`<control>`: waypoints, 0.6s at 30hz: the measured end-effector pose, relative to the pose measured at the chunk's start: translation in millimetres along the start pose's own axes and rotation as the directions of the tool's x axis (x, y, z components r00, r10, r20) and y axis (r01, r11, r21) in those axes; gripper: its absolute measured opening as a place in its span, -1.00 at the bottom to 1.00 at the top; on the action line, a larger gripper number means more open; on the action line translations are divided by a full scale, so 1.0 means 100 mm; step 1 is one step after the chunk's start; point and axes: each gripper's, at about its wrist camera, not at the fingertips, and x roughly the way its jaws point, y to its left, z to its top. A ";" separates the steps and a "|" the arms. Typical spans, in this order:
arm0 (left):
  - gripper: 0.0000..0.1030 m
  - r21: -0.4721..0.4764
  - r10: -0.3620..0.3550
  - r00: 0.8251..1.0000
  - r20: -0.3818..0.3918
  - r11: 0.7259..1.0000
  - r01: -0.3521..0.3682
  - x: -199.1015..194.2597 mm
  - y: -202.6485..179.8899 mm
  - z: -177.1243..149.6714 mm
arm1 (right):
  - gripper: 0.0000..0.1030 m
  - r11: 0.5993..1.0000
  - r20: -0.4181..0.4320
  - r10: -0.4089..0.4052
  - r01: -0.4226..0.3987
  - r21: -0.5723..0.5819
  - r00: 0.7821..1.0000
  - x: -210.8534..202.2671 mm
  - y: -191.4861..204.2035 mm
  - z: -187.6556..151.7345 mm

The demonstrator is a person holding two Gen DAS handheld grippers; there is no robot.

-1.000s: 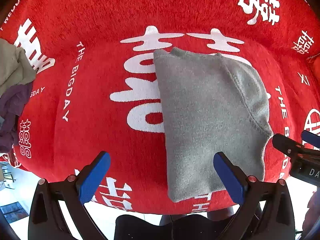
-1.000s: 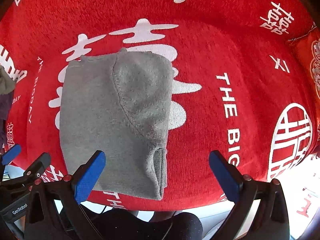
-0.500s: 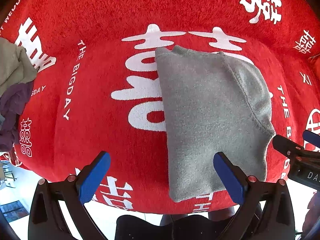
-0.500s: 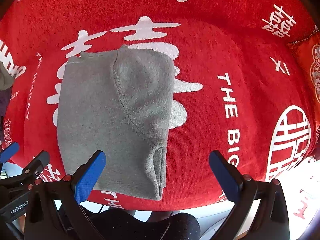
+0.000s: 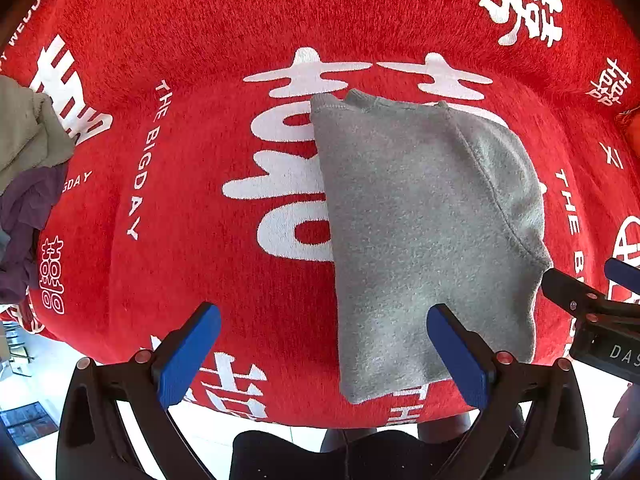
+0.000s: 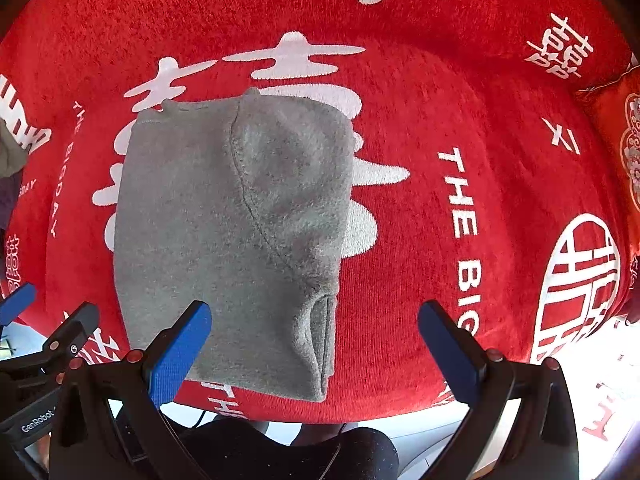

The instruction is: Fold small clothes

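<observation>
Item: grey fleece garment [image 5: 420,232], partly folded into a tall oblong, a sleeve or side panel laid over its right half along a curved seam. Position: on the red blanket [image 5: 192,208] with white lettering, towards the near edge; the garment's lower end reaches almost to that edge. Long axis runs from the near edge towards the far edge.

Left gripper [image 5: 324,350]: jaws spread wide, holding nothing, poised above the near edge. Its right blue pad sits over the garment's lower left portion; the bulk of the cloth lies ahead and to the right.

Right gripper [image 6: 314,346]: jaws likewise wide and empty. Its left pad overlaps the garment's lower part; the thick doubled right-hand edge lies between the pads, just ahead.

Judgement: both tools stand near the same short end. A further fold would likely carry that near end away along the long axis, one gripper at each lower corner.

Also present: pile of unfolded clothes [image 5: 28,184], olive and purple, at the blanket's left edge, well apart.
</observation>
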 end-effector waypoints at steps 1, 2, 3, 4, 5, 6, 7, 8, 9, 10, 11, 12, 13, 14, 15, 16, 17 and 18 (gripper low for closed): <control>1.00 -0.001 -0.001 1.000 0.000 1.000 0.001 0.00 0.00 0.00 | 0.99 1.000 0.001 -0.002 0.002 0.001 1.000 0.00 0.00 -0.01; 1.00 -0.001 -0.001 1.000 -0.001 1.000 0.001 0.00 0.00 0.00 | 0.99 1.000 0.001 -0.003 0.003 0.001 1.000 0.00 0.01 -0.01; 1.00 -0.002 0.000 1.000 -0.001 1.000 0.000 0.00 0.00 0.00 | 0.99 1.000 0.001 -0.004 0.004 0.002 1.000 0.01 0.01 -0.02; 1.00 -0.002 -0.001 1.000 -0.001 1.000 0.001 0.00 0.00 0.00 | 0.99 1.000 0.001 -0.004 0.004 0.002 1.000 0.01 0.01 -0.02; 1.00 -0.001 0.000 1.000 0.000 1.000 0.000 0.00 0.00 0.00 | 0.99 1.000 0.002 -0.005 0.005 0.003 1.000 0.01 0.01 -0.02; 1.00 -0.001 0.000 1.000 -0.001 1.000 0.000 0.00 0.00 0.00 | 0.99 1.000 0.002 -0.005 0.005 0.003 1.000 0.01 0.01 -0.02; 1.00 0.000 -0.001 1.000 -0.002 1.000 0.001 0.00 0.00 0.00 | 0.99 1.000 0.003 -0.006 0.006 0.003 1.000 0.01 0.01 -0.02; 1.00 -0.001 -0.001 1.000 -0.002 1.000 0.001 0.00 0.00 0.00 | 0.99 1.000 0.004 -0.006 0.006 0.002 1.000 0.01 0.01 -0.02; 1.00 -0.002 0.000 1.000 -0.003 1.000 0.000 0.00 0.00 -0.01 | 0.99 1.000 0.004 -0.008 0.008 0.001 1.000 0.02 0.02 -0.02; 1.00 -0.002 -0.001 1.000 -0.003 1.000 0.001 0.00 0.00 -0.01 | 0.99 1.000 0.004 -0.007 0.007 0.002 1.000 0.01 0.01 -0.02; 1.00 -0.002 -0.001 1.000 -0.002 1.000 0.001 0.00 0.00 -0.01 | 0.99 1.000 0.004 -0.007 0.007 0.001 1.000 0.01 0.02 -0.02; 1.00 -0.002 -0.001 1.000 -0.003 1.000 0.001 0.00 0.00 -0.01 | 0.99 1.000 0.005 -0.008 0.008 0.000 1.000 0.02 0.02 -0.02; 1.00 -0.002 0.000 1.000 -0.003 1.000 0.000 0.01 0.00 -0.01 | 0.99 1.000 0.005 -0.009 0.009 0.000 1.000 0.02 0.02 -0.02; 1.00 -0.003 0.001 1.000 -0.003 1.000 -0.001 0.01 0.00 -0.01 | 0.99 1.000 0.006 -0.009 0.009 0.000 1.000 0.02 0.02 -0.02; 1.00 -0.001 0.001 1.000 -0.003 1.000 -0.001 0.01 0.00 -0.01 | 0.99 1.000 0.006 -0.010 0.010 -0.001 1.000 0.01 0.02 -0.02; 1.00 0.000 0.001 1.000 -0.005 1.000 -0.001 0.01 0.00 -0.02 | 0.99 1.000 0.006 -0.013 0.013 -0.002 1.000 0.01 0.02 -0.02; 1.00 0.000 0.000 1.000 -0.005 1.000 0.000 0.01 0.00 -0.02 | 0.99 1.000 0.007 -0.014 0.015 -0.004 1.000 0.01 0.02 -0.02; 1.00 -0.001 -0.001 1.000 -0.006 1.000 0.001 0.02 0.00 -0.02 | 0.99 1.000 0.007 -0.016 0.016 -0.005 1.000 0.02 0.02 -0.02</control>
